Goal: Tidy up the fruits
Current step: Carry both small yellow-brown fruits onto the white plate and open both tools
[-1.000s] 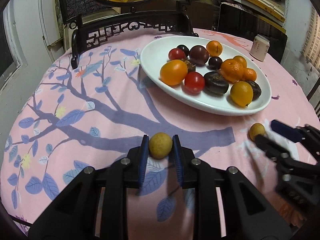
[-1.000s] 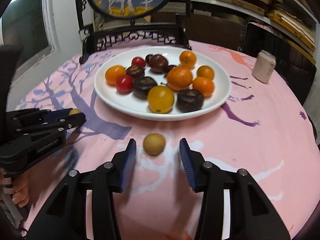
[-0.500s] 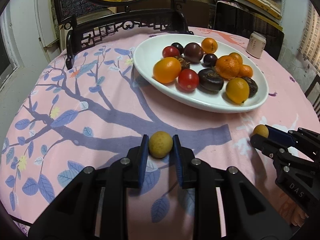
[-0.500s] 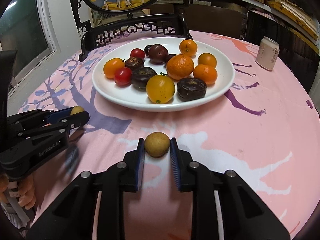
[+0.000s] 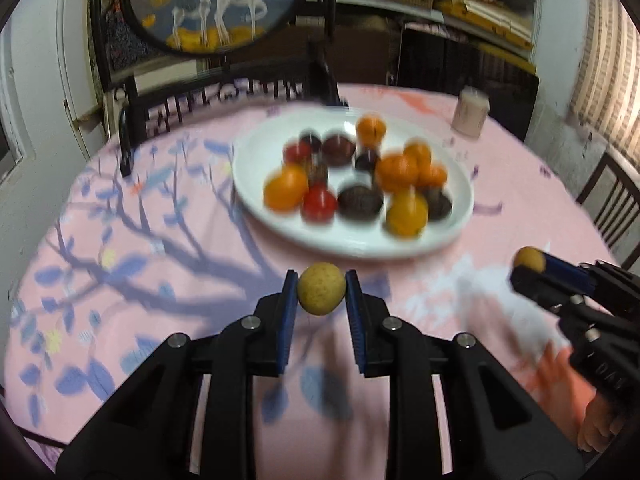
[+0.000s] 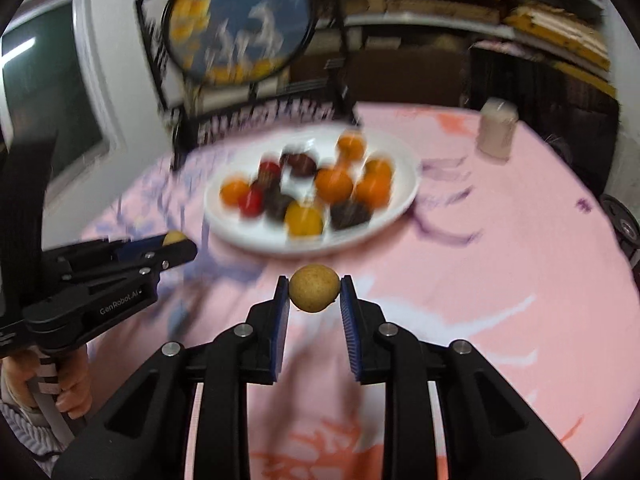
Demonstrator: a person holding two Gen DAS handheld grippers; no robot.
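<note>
My left gripper is shut on a small round tan fruit and holds it above the pink tablecloth. My right gripper is shut on a second tan fruit, also lifted. Each shows in the other's view: the right gripper with its fruit at the right edge, the left gripper with its fruit at the left. A white oval plate farther back holds several orange, red and dark fruits. Both views are blurred.
A small pale can stands on the table beyond the plate to the right. A dark carved chair back and a round painted screen stand behind the table. Another chair is at the right edge.
The right gripper closed on its fruit. Both grippers have lifted their fruits off the cloth, and the plate now looks farther away and lower.
</note>
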